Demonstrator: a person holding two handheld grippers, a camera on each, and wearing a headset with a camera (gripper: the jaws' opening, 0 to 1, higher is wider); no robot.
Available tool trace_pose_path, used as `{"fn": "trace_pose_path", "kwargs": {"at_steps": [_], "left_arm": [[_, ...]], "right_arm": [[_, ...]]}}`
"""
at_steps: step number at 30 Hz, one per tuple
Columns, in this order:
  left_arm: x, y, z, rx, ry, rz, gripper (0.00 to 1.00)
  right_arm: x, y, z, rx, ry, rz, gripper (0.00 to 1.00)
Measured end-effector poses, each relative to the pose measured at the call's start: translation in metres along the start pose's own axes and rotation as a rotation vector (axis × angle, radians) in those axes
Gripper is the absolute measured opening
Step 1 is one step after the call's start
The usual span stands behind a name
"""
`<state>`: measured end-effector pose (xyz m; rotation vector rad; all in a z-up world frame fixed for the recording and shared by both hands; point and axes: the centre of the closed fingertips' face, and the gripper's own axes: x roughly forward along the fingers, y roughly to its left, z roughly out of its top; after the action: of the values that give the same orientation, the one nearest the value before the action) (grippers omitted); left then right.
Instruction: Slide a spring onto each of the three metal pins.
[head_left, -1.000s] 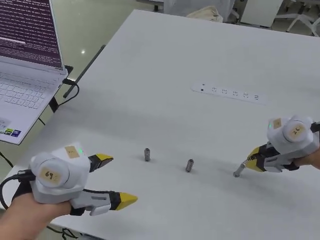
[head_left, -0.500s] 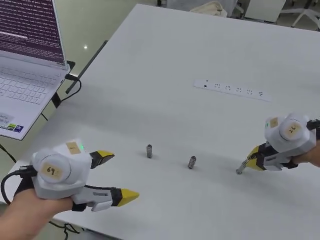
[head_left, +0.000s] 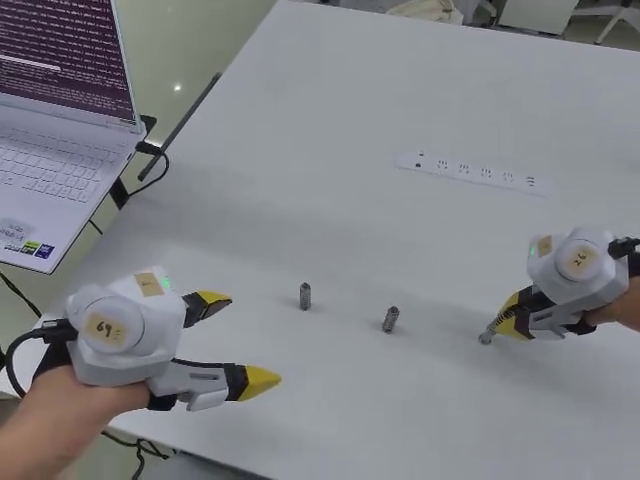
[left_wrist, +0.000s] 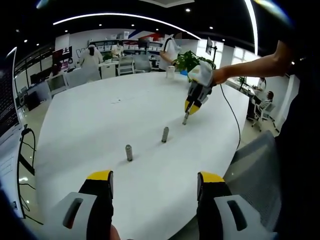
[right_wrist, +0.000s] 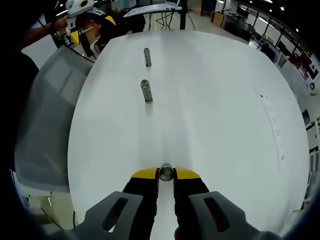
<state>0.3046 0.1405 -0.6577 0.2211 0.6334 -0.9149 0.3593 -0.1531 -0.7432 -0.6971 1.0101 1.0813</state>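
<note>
While the first spring and second spring stand on the table, apparently already pinned, the right gripper pinches the third spring, tip touching the surface, and the left gripper hovers wide open, empty.

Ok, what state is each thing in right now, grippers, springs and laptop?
Left gripper: open, empty.
Right gripper: shut, gripping.
Held spring: gripped, tilted, lower end at the table.
Left spring: upright on the table, free.
Middle spring: upright on the table, free.
Laptop: lid open, screen lit.
</note>
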Motion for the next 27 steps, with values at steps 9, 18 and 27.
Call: {"fn": "trace_pose_path", "kwargs": {"at_steps": [9,18,27], "left_arm": [[0.002,-0.001,-0.001,-0.008,0.004,-0.001,0.64],[0.002,0.003,-0.001,-0.013,0.009,0.004,0.64],[0.002,0.005,0.0,-0.015,0.008,0.006,0.64]], "right_arm": [[0.01,0.002,-0.002,-0.011,0.018,0.014,0.09],[0.018,0.002,-0.006,-0.02,0.035,0.025,0.09],[0.02,0.003,-0.011,-0.021,0.053,0.027,0.12]]}}
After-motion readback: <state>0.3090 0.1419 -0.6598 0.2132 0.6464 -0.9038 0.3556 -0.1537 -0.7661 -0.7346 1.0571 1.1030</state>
